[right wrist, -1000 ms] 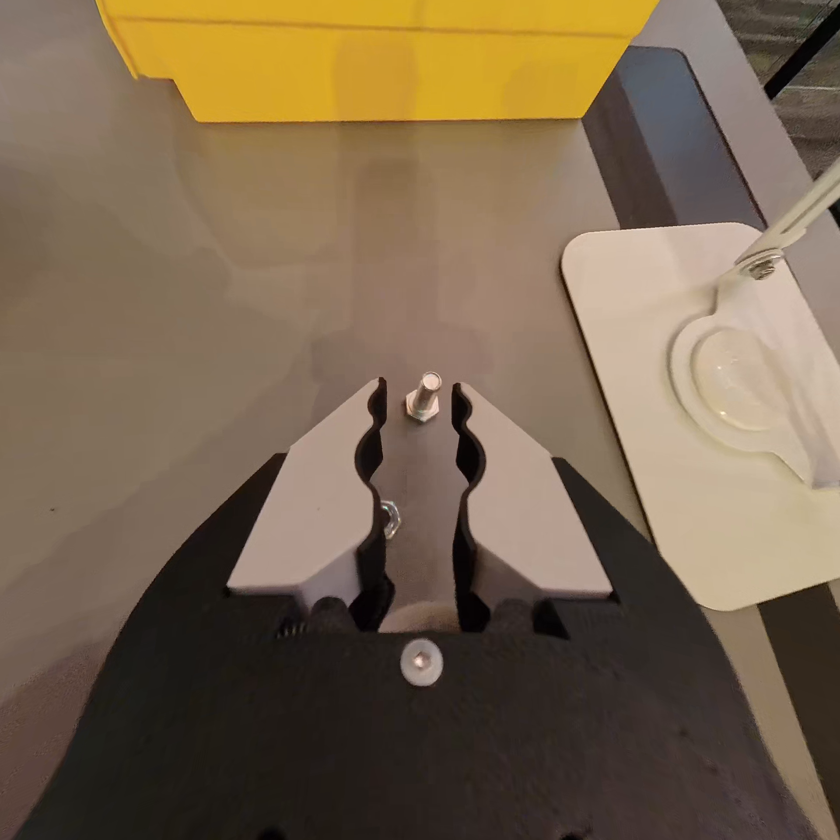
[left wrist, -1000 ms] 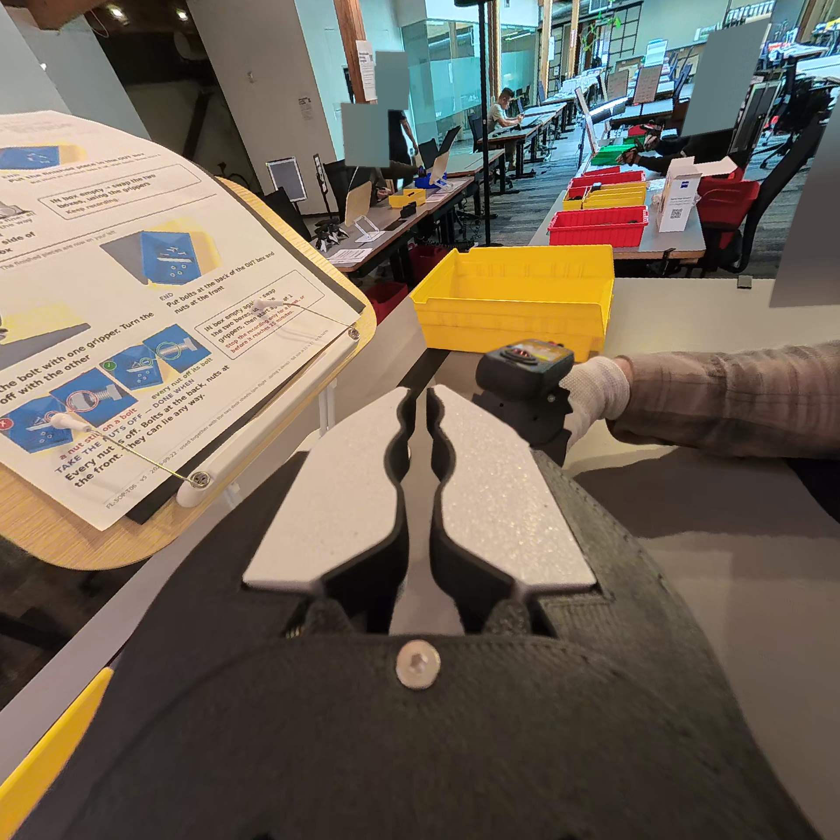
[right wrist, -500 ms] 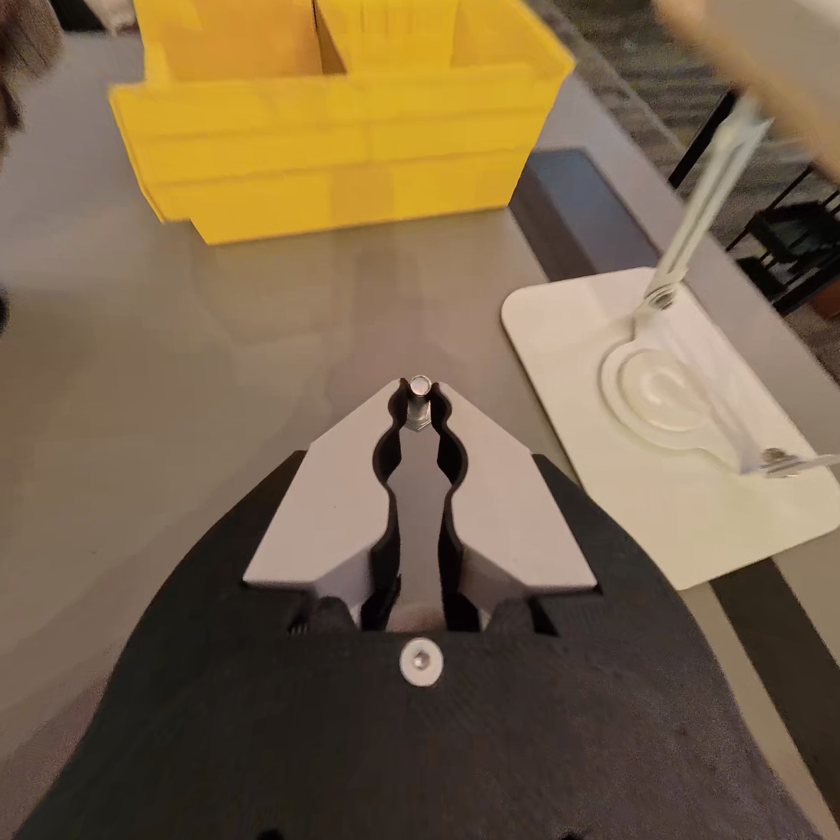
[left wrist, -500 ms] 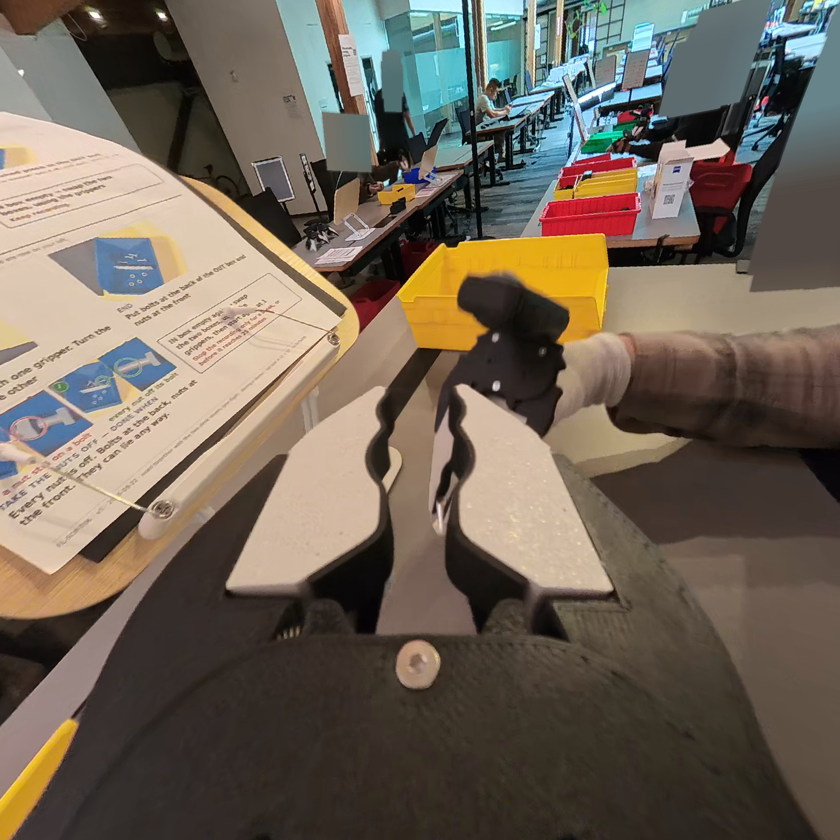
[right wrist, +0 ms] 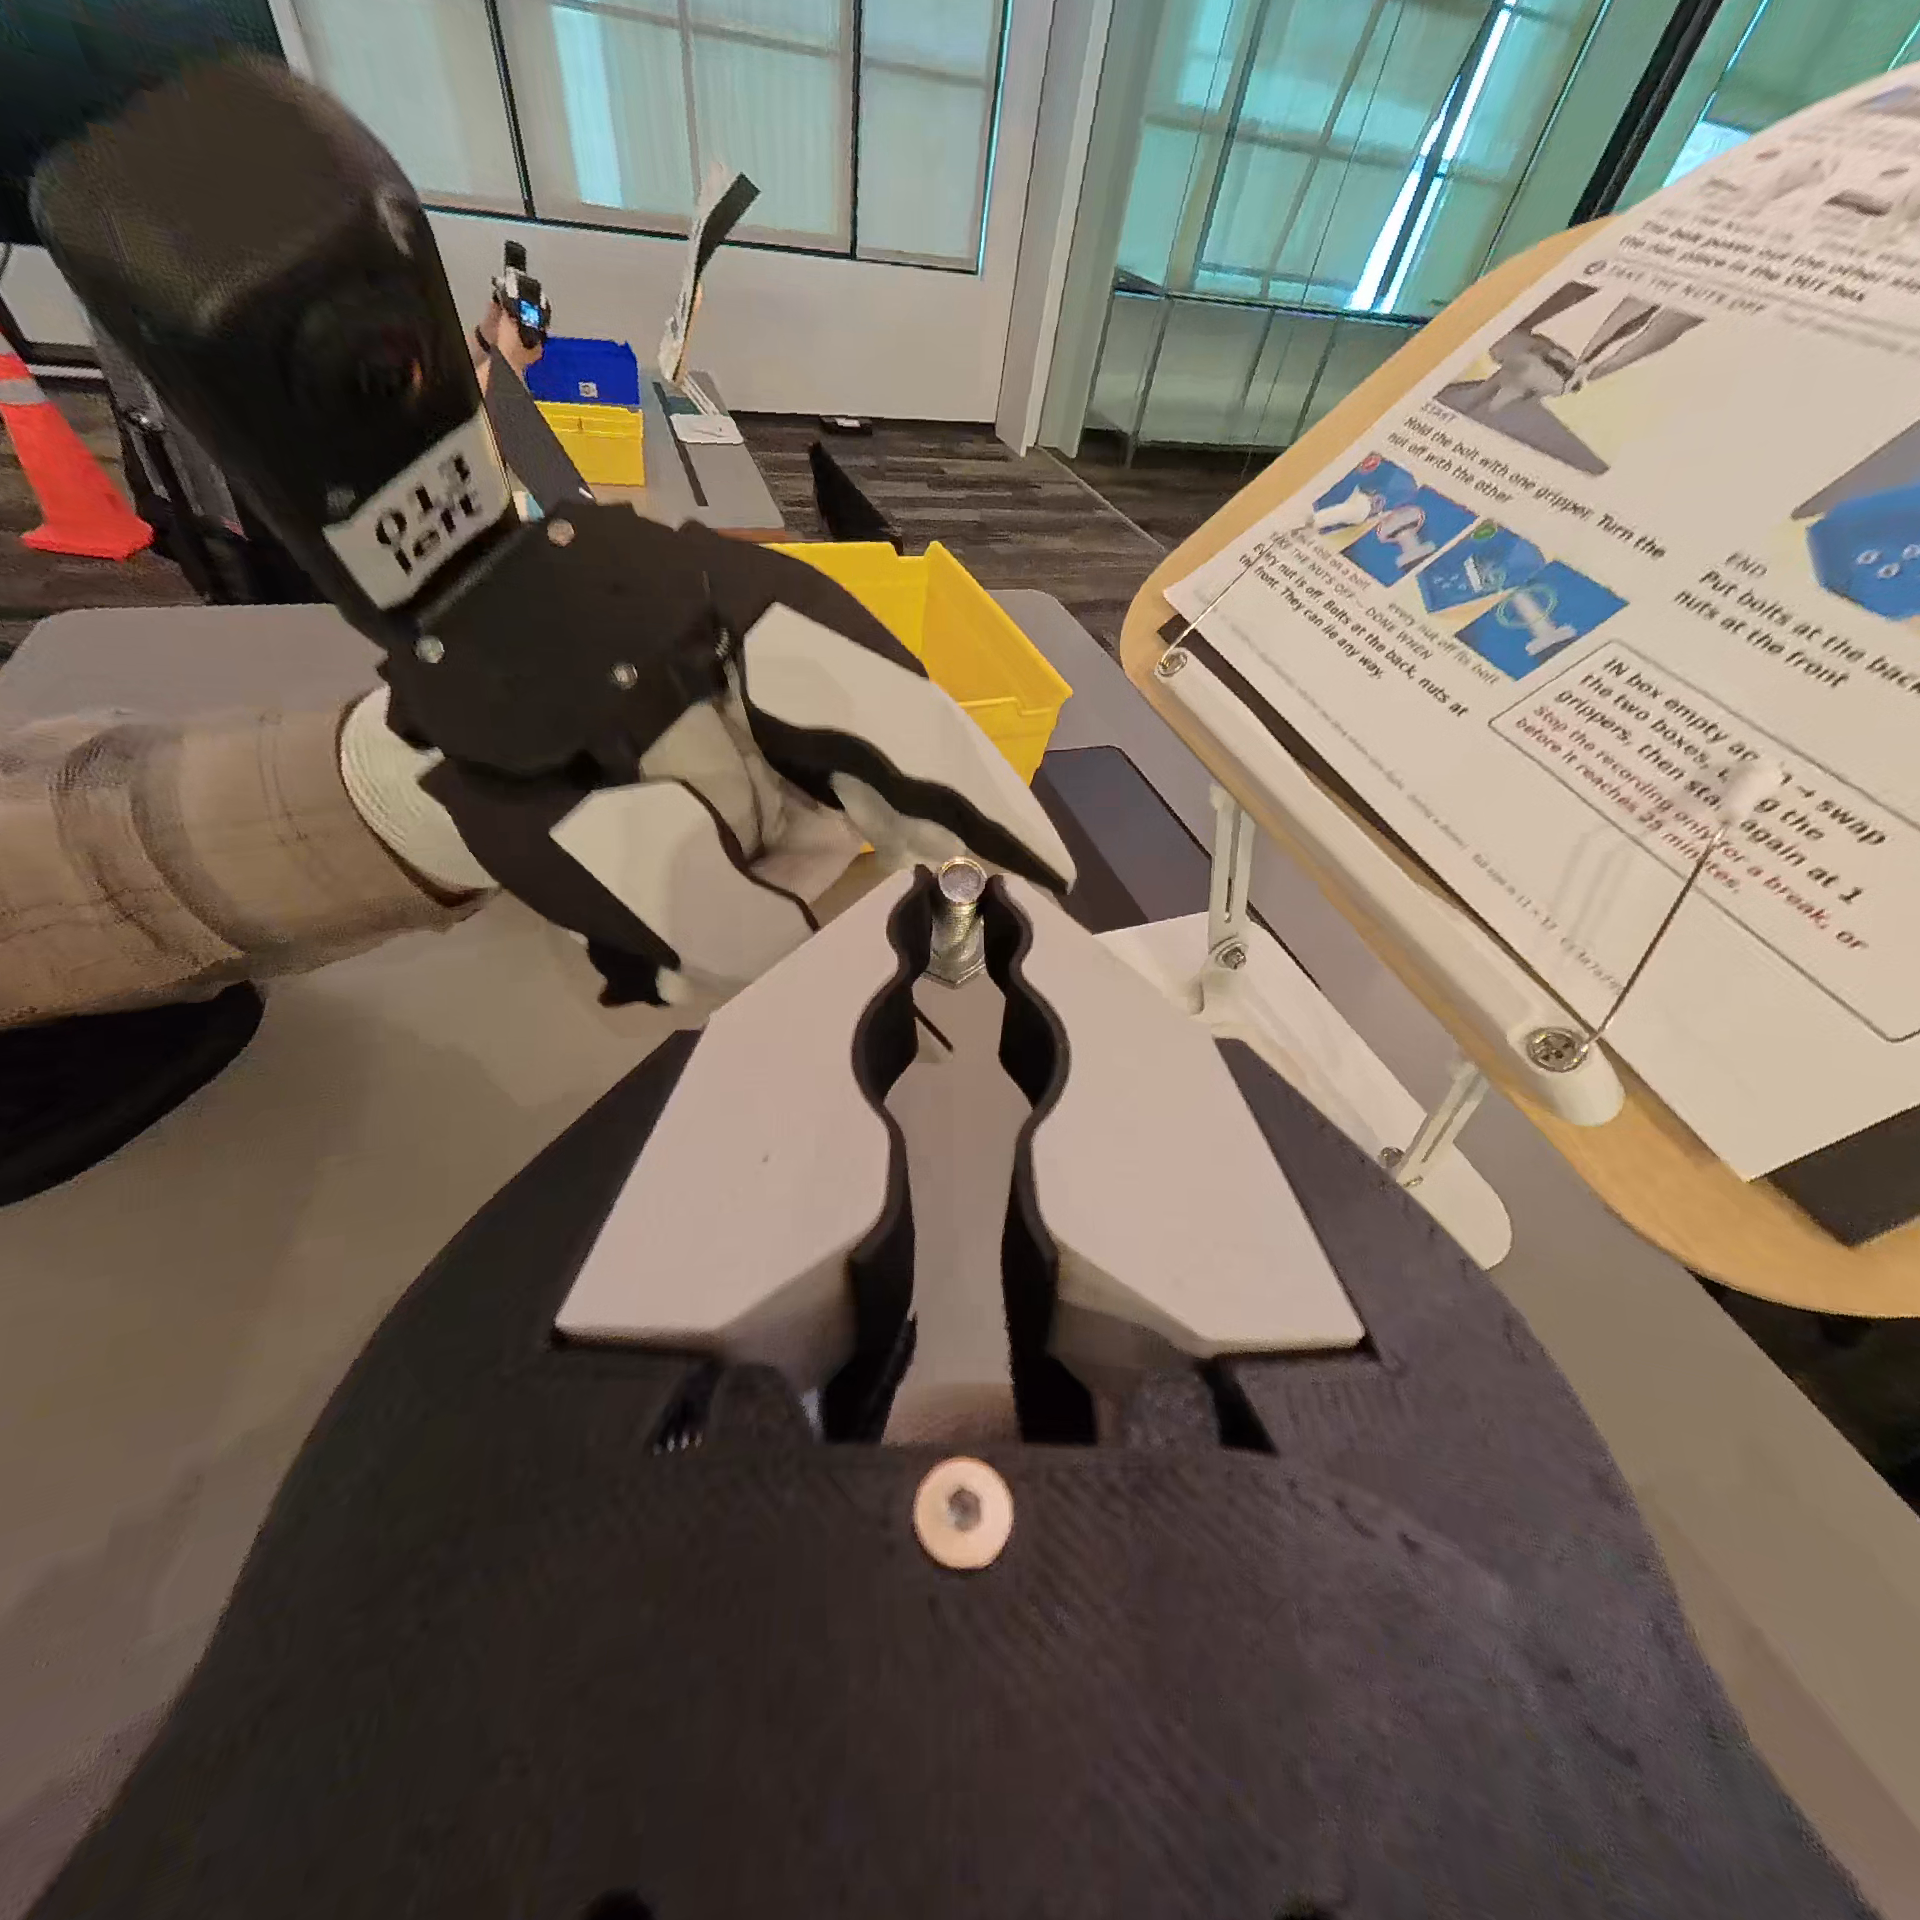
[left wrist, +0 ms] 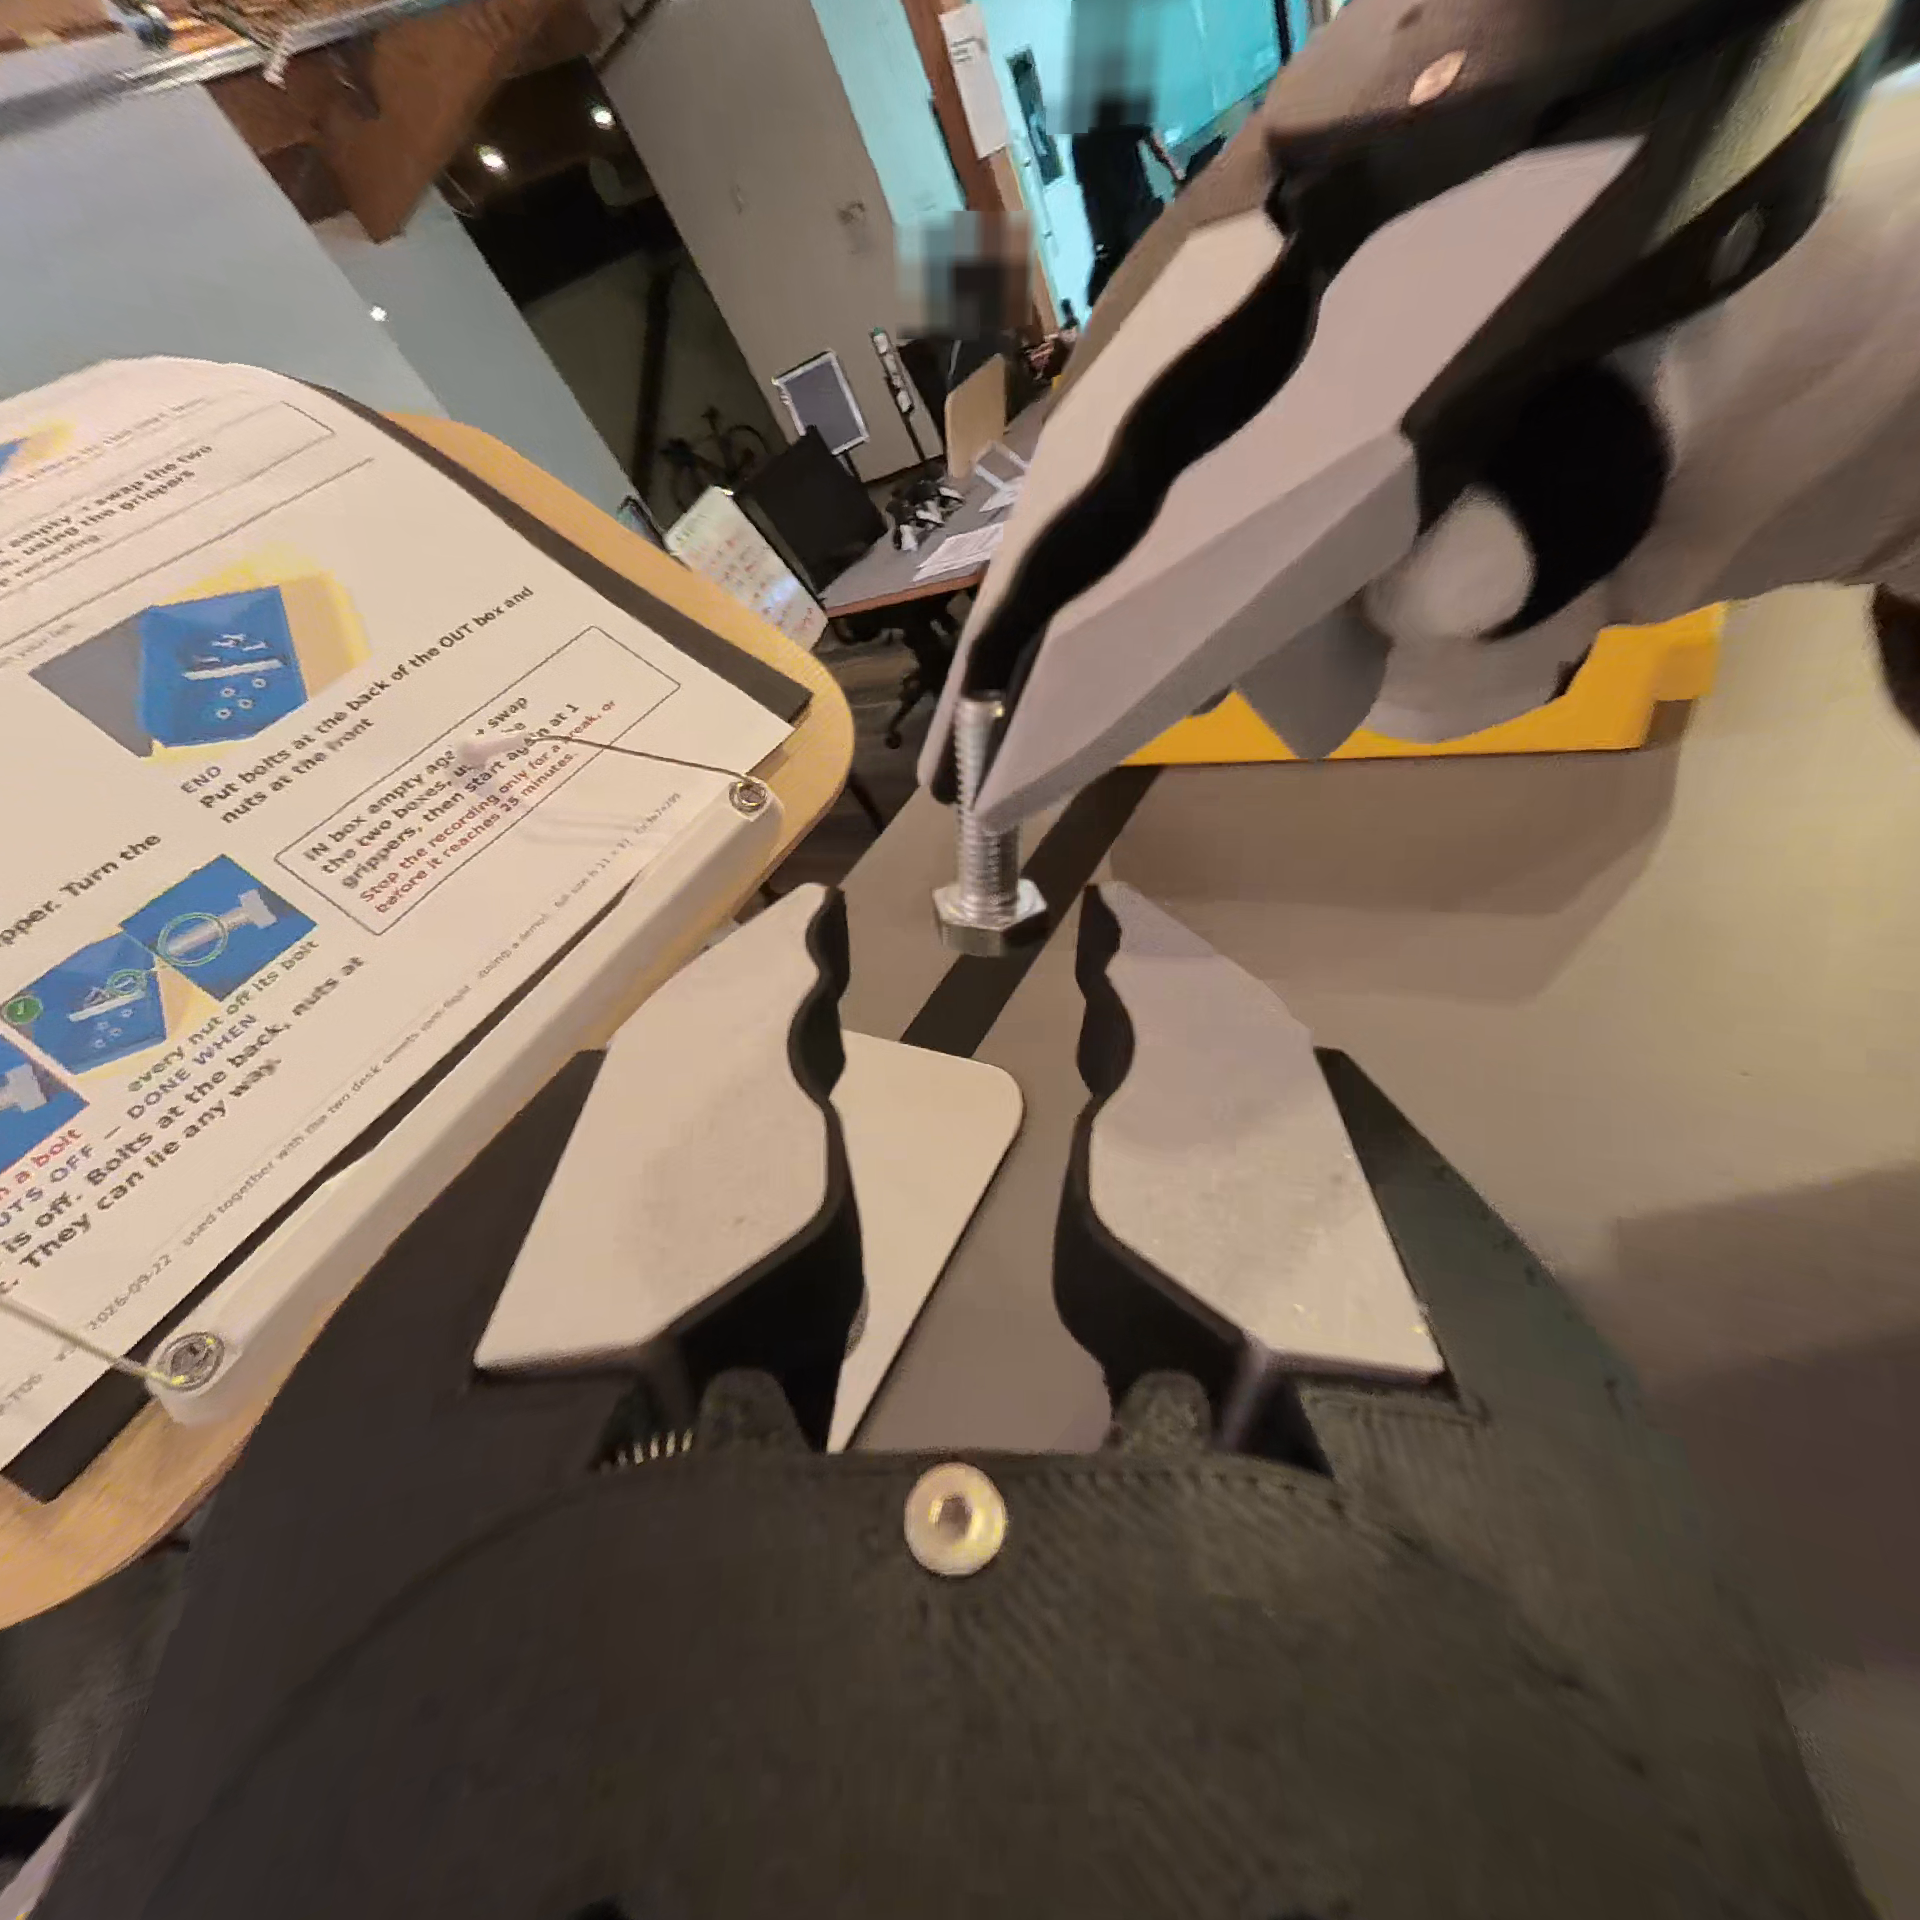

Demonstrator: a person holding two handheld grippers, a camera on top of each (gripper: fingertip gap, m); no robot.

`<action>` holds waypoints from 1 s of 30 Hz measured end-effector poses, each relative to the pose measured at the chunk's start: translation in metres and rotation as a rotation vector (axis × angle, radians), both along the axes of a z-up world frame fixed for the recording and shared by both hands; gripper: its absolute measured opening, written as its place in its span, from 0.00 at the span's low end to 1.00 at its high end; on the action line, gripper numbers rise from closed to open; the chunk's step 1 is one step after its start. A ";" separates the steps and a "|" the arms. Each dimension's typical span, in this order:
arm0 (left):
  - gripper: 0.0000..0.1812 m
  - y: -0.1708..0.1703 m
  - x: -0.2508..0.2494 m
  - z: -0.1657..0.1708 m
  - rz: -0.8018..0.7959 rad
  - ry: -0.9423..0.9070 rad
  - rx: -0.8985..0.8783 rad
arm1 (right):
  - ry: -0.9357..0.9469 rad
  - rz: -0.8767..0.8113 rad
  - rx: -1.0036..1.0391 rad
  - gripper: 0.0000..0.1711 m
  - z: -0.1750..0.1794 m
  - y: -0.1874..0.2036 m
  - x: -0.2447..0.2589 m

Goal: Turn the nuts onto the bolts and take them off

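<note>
my right gripper (right wrist: 961, 904) has lifted the short silver hex-head bolt (left wrist: 985, 831) off the grey table (left wrist: 1455, 883) – clamped on its threaded end, head down. left gripper (left wrist: 956, 935) now spread apart just beneath it. no nut in view – handover looks next.

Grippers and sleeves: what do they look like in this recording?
Both grippers, left and right, have black textured bodies, flat grey fingers with wavy black inner pads, and a silver screw at the base. The left one carries a white label on its black handle. The person wears a white glove and plaid sleeve.
</note>
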State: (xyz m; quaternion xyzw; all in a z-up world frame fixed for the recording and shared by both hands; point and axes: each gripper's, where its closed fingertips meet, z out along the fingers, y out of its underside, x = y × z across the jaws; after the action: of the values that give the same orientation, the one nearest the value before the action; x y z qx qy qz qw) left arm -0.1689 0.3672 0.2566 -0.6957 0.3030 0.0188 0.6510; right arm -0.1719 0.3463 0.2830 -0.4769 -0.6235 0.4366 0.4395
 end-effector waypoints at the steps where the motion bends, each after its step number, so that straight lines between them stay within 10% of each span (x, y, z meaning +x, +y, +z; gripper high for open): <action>1: 0.21 0.002 -0.002 0.001 0.030 0.012 0.026 | 0.000 -0.002 0.008 0.04 0.002 -0.002 0.000; 30: 0.08 0.008 -0.002 -0.001 0.111 -0.009 0.114 | -0.049 -0.049 0.040 0.04 0.003 -0.010 -0.008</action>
State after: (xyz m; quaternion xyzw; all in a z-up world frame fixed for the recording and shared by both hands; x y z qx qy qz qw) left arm -0.1711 0.3749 0.2553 -0.6732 0.2595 0.0691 0.6889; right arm -0.1803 0.3359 0.2863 -0.4937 -0.6308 0.4014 0.4441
